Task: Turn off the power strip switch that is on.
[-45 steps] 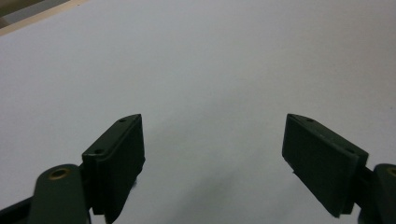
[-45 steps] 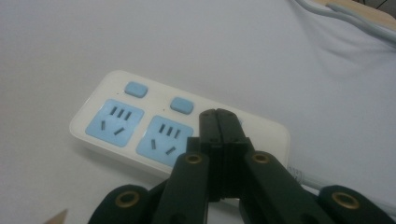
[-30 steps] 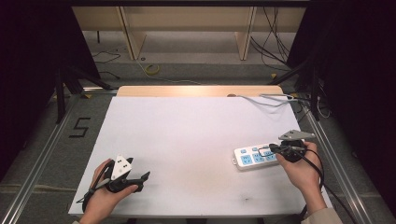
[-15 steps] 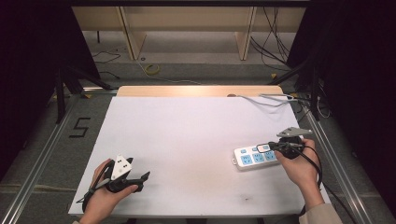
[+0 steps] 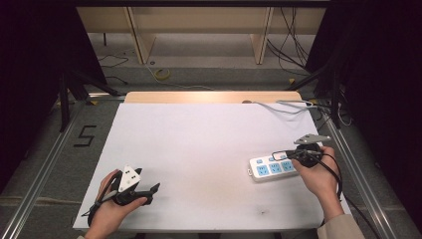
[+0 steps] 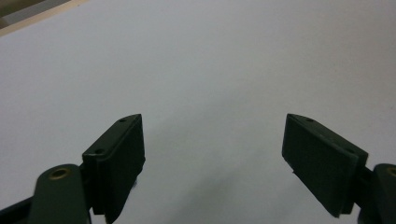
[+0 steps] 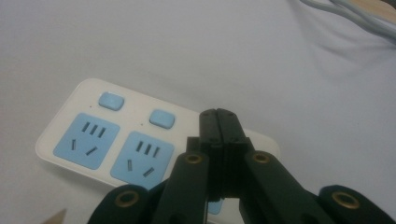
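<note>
A white power strip (image 5: 268,168) with blue sockets and blue switches lies near the table's right edge. In the right gripper view the power strip (image 7: 93,135) shows two sockets, each with a switch above it. My right gripper (image 5: 276,154) is shut with nothing between its jaws. Its closed tips (image 7: 218,114) sit over the strip's right part, hiding what lies under them; I cannot tell whether they touch it. My left gripper (image 5: 155,188) rests at the table's near left, held in a hand. It stands open (image 6: 213,119) over bare white table with nothing between its jaws.
The white table (image 5: 199,144) has a wooden strip along its far edge. Grey cables (image 5: 288,107) lie at the far right corner, and these cables (image 7: 345,14) show at the top right of the right gripper view. Metal rails run along both sides of the table.
The right hand has shifted its shut gripper slightly leftward and away over the power strip. The left hand and its gripper have stayed where they were.
</note>
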The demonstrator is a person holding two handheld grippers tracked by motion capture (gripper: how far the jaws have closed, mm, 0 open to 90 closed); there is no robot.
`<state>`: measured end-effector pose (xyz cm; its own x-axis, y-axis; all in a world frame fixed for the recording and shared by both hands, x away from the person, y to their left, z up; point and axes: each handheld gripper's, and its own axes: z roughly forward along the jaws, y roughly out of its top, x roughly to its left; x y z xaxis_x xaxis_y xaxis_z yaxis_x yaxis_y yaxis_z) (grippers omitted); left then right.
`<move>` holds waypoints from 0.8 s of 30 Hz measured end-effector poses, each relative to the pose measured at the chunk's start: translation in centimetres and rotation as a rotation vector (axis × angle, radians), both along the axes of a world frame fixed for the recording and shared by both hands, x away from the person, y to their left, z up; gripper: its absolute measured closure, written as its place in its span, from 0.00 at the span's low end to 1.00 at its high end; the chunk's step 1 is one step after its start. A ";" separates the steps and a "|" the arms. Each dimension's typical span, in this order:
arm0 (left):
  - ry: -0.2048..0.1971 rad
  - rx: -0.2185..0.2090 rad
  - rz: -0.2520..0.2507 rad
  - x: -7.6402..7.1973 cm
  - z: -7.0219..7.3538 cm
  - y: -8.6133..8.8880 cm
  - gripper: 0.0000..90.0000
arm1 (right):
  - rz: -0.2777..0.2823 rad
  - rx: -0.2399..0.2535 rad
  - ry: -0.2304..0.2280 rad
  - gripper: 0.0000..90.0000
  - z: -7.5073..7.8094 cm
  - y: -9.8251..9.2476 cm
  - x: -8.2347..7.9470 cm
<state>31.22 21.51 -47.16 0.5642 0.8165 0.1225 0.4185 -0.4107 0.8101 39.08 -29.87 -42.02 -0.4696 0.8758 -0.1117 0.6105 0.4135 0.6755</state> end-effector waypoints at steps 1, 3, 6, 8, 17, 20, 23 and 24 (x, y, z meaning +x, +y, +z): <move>-0.001 0.002 -0.001 0.0 0.0 0.0 0.23 | -0.003 0.000 0.000 1.00 0.0 0.0 0.0; 0.000 0.000 0.000 0.0 0.0 0.0 0.23 | -0.005 0.001 0.001 1.00 0.0 0.0 0.1; -0.001 0.001 -0.002 0.0 0.0 0.0 0.23 | -0.006 -0.001 0.004 1.00 -0.1 0.0 0.2; 0.001 0.000 -0.001 0.0 0.0 0.0 0.23 | -0.008 -0.005 0.009 1.00 -0.2 0.0 0.3; 0.000 0.000 -0.001 0.0 0.0 0.0 0.23 | -0.014 -0.011 0.020 1.00 -0.4 -0.1 0.7; -0.001 -0.003 0.001 0.0 0.0 0.0 0.23 | -0.015 -0.011 0.026 1.00 -0.5 -0.1 0.8; -0.001 -0.004 0.001 0.0 0.0 0.0 0.23 | -0.013 -0.015 0.031 1.00 -0.6 0.0 0.9; 0.000 -0.003 0.000 0.0 0.0 0.0 0.23 | -0.013 -0.016 0.031 1.00 -0.6 0.0 0.9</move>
